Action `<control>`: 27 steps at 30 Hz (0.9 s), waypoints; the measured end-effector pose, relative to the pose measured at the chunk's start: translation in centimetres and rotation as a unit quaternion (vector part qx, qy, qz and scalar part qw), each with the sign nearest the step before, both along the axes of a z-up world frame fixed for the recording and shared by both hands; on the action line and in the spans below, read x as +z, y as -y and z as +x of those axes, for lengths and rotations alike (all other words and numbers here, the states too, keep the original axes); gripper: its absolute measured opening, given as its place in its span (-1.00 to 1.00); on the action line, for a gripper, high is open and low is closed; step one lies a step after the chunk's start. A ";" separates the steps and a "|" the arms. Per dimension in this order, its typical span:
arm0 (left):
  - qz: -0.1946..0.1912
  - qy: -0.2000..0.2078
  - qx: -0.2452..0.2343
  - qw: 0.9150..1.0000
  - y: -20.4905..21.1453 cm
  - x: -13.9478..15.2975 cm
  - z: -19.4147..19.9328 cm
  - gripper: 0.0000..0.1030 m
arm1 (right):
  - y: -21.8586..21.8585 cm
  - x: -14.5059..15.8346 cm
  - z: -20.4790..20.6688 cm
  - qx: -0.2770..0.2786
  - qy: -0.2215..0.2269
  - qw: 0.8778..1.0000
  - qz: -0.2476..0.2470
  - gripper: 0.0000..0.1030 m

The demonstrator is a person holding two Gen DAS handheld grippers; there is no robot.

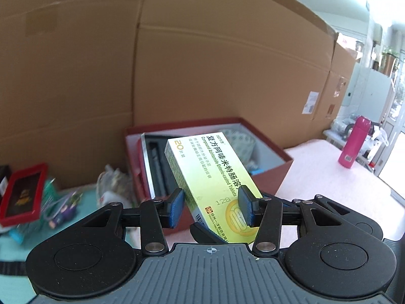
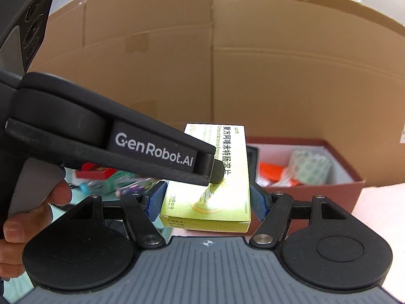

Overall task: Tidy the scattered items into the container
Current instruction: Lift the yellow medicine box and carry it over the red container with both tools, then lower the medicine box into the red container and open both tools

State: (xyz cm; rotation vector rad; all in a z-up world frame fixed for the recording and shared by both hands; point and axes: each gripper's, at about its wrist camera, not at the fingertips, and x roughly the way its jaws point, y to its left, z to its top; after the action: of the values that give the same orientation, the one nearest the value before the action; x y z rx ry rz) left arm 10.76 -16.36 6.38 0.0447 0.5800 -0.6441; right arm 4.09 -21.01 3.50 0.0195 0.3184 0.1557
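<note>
A yellow-green tablet box [image 1: 215,177] is held in the air in front of the red container [image 1: 276,174]. My left gripper [image 1: 211,206] has its blue pads against the box's two long sides. My right gripper [image 2: 206,200] also has its pads at the same box [image 2: 217,185], at its near end. The left gripper's body [image 2: 141,152] crosses the right wrist view over the box. The red container [image 2: 329,192] is open and holds a roll of tape [image 2: 311,167], an orange item [image 2: 270,172] and a dark tray [image 1: 158,162].
Large cardboard boxes [image 1: 202,71] stand right behind the container. Scattered items lie at the left: a red-framed dark box [image 1: 22,195], packets [image 1: 63,205] and a crumpled bag [image 1: 114,187]. A pink bottle [image 1: 354,141] stands on the pale table at the right.
</note>
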 end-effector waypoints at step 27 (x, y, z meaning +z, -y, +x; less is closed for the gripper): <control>0.023 -0.039 -0.022 0.999 9.8 -4.7 14.1 0.23 | 8.3 -4.2 12.9 -0.025 -0.037 0.999 0.018 0.45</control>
State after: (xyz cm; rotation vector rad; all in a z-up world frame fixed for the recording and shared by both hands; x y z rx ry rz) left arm 24.86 -26.18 1.70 0.0769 0.6703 -0.6768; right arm 16.98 -29.27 -0.74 0.0691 0.3886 0.1108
